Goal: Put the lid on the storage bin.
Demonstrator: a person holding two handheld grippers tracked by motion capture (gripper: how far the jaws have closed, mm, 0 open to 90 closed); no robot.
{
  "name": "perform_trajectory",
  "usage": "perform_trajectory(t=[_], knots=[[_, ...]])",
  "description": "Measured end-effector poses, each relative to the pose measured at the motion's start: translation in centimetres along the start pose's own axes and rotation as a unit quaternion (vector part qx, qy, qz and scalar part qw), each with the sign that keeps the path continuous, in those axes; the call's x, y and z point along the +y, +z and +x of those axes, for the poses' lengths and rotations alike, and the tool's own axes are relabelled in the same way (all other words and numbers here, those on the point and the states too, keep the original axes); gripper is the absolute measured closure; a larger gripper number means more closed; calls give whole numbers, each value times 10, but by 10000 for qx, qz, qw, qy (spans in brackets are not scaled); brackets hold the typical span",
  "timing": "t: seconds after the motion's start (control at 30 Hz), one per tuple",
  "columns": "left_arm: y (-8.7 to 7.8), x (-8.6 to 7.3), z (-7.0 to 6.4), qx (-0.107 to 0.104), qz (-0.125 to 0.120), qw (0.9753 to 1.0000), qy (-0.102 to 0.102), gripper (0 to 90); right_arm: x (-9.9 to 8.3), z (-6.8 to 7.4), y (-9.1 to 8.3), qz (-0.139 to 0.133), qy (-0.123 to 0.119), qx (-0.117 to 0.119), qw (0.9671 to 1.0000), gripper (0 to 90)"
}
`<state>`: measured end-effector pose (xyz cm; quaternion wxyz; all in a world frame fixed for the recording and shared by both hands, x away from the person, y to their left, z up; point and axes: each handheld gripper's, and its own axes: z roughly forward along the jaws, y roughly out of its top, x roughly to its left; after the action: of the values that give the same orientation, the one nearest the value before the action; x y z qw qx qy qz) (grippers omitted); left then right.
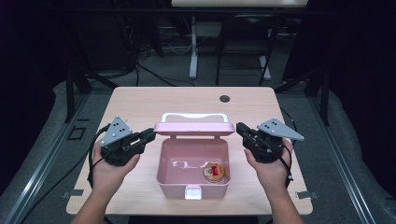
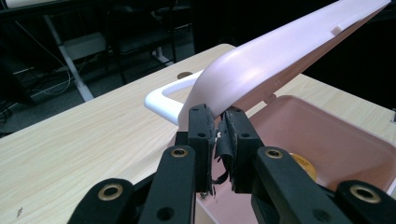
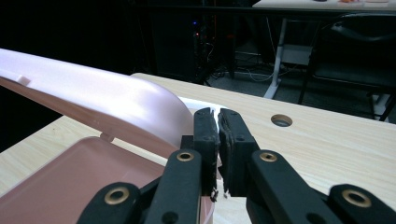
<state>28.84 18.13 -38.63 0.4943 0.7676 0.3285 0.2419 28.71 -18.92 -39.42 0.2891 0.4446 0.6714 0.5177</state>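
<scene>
Both grippers look clenched: left gripper [image 1: 150, 135] at nine o'clock of the pink box's raised lid [image 1: 194, 128], right gripper [image 1: 240, 128] at three. I can't tell whether either touches it.

My left tool [image 1: 148, 135] and right tool [image 1: 241, 129] are matte black, each topped by a grey three-cornered plate dotted with small dark holes. Brass-ringed screws stud the jaw arms. Thin black cables trail below both bare forearms.

round tin's label [image 1: 214, 171] too small to read, lid [image 2: 299, 56] cut off
</scene>
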Motion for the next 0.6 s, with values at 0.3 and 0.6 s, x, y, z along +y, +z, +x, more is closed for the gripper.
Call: perform_trajectory(t=[0.3, 0.6], knots=[[-4, -4, -3, -42, 33, 10000, 22, 820, 0, 0, 1, 35, 4, 4, 10000, 855], [-7, -6, -6, -94, 71, 9999, 61, 817, -1, -3, 1, 21, 43, -20, 10000, 857]])
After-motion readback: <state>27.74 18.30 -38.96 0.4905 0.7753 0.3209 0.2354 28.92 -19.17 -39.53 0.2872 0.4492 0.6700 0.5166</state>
